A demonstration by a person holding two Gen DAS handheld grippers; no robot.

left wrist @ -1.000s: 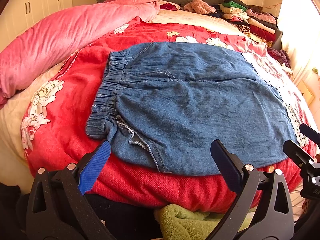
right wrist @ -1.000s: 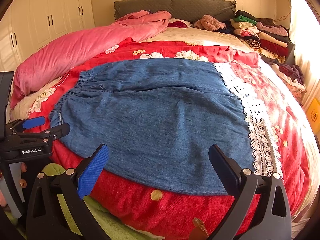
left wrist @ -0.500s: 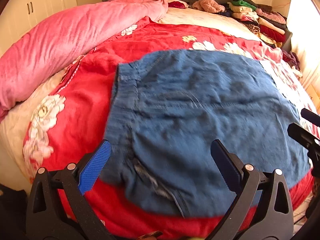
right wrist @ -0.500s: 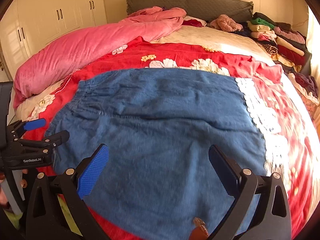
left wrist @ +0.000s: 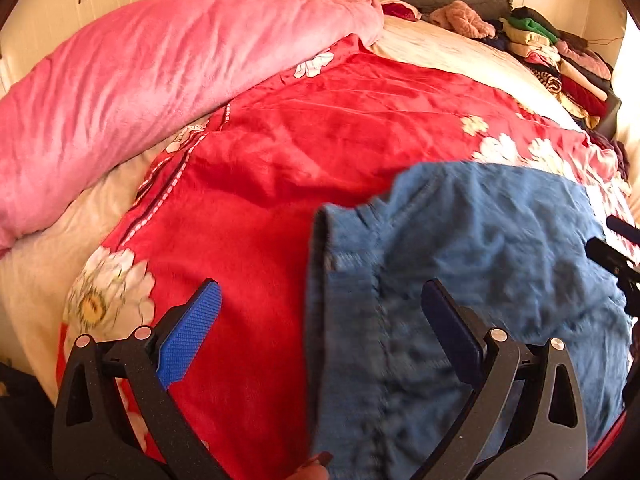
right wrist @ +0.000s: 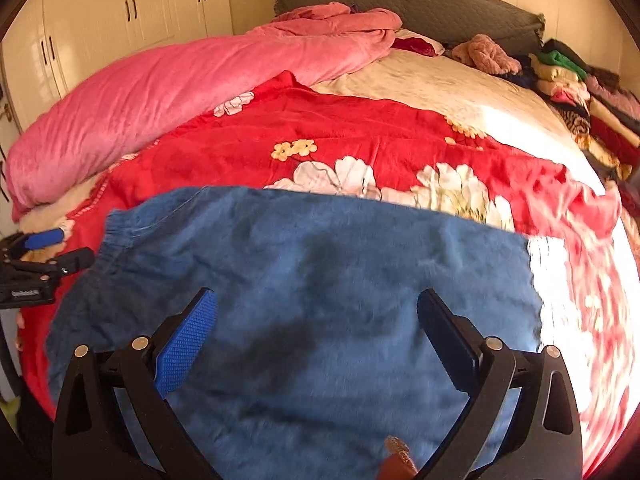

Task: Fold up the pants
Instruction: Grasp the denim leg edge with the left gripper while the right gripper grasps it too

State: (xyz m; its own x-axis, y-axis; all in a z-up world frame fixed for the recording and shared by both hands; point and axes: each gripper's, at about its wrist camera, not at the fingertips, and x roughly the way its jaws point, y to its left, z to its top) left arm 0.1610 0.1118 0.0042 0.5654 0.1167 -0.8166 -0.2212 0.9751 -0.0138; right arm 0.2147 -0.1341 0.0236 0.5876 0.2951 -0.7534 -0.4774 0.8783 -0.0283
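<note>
Pants (right wrist: 320,300), one seemingly flat pair, under two open grippers (left wrist: 320,320) (right wrist: 316,320).

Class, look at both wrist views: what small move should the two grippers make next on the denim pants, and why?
Probably lower both and close on the near denim. The left gripper stands open over the waistband edge of the pants; the right gripper is open above the cloth. Neither holds anything yet.

A home bedroom — a bed (right wrist: 460,92) is filling the view under a red floral blanket (right wrist: 340,136), a pink duvet (right wrist: 180,92) is lying along one side, folded clothes (right wrist: 576,84) are stacking up opposite, and cream wardrobes (right wrist: 120,12) are lining the wall
</note>
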